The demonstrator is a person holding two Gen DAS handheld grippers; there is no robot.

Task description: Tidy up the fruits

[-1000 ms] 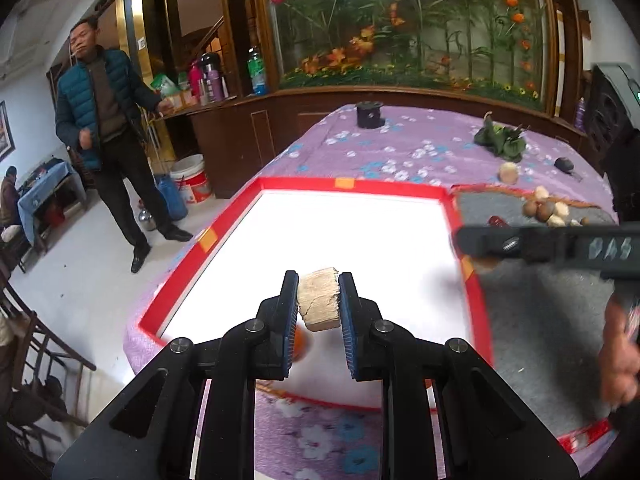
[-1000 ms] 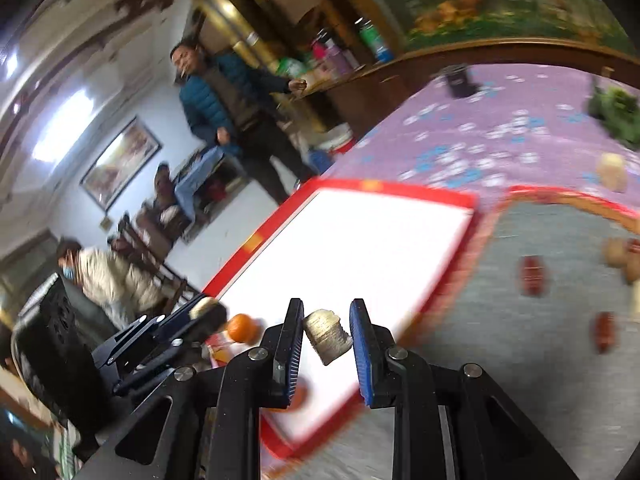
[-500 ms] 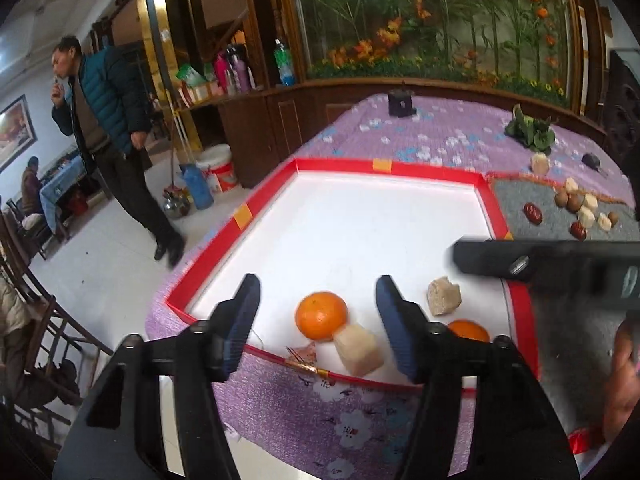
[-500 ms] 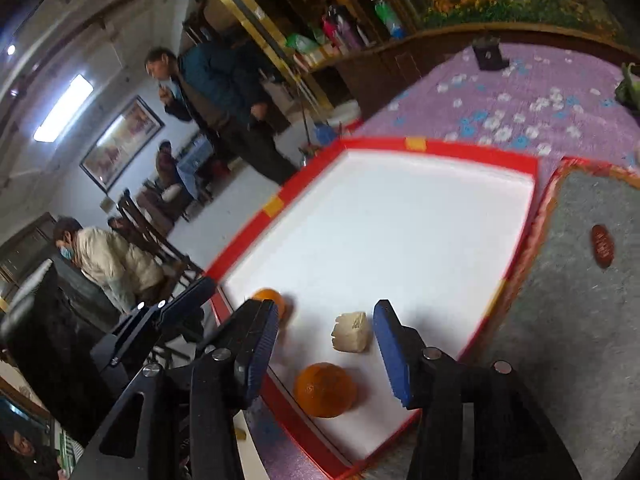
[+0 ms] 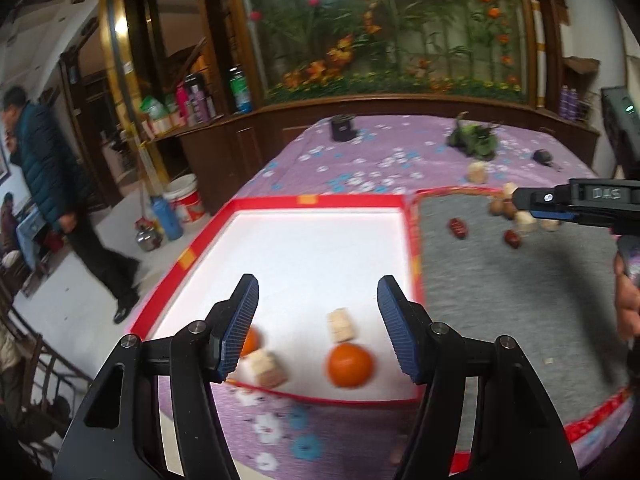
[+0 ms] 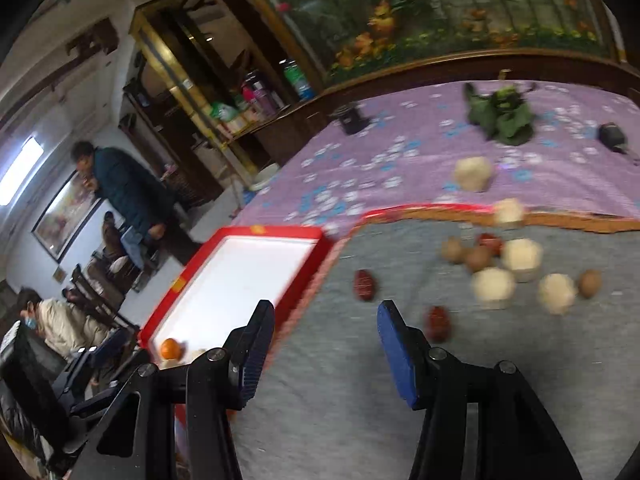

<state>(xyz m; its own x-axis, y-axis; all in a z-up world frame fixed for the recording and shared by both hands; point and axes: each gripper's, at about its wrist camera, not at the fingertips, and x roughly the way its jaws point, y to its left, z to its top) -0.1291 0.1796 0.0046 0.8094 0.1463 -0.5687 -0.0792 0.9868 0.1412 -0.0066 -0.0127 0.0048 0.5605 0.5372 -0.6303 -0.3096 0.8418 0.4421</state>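
A: How do the tools stand?

B: The left tool (image 5: 318, 322) is spread with nothing between its pads, above the near end of the red-rimmed white tray (image 5: 276, 201). The right tool (image 6: 326, 350) is spread too, its jaws just having opened further, nothing between them, over the grey mat (image 6: 400, 400).

A: And the fruit?

B: In the left view two oranges lie at the tray's near edge, one (image 5: 350, 365) at about 5 o'clock from the tool's centre, the other (image 5: 249, 341) half hidden behind the left finger at 9 o'clock. Two pale chunks (image 5: 341, 325) sit beside them. On the mat, at 1 o'clock from the right tool, a blurred cluster of brown fruits (image 6: 478, 258), red dates (image 6: 364, 285) and pale pieces (image 6: 493, 286).
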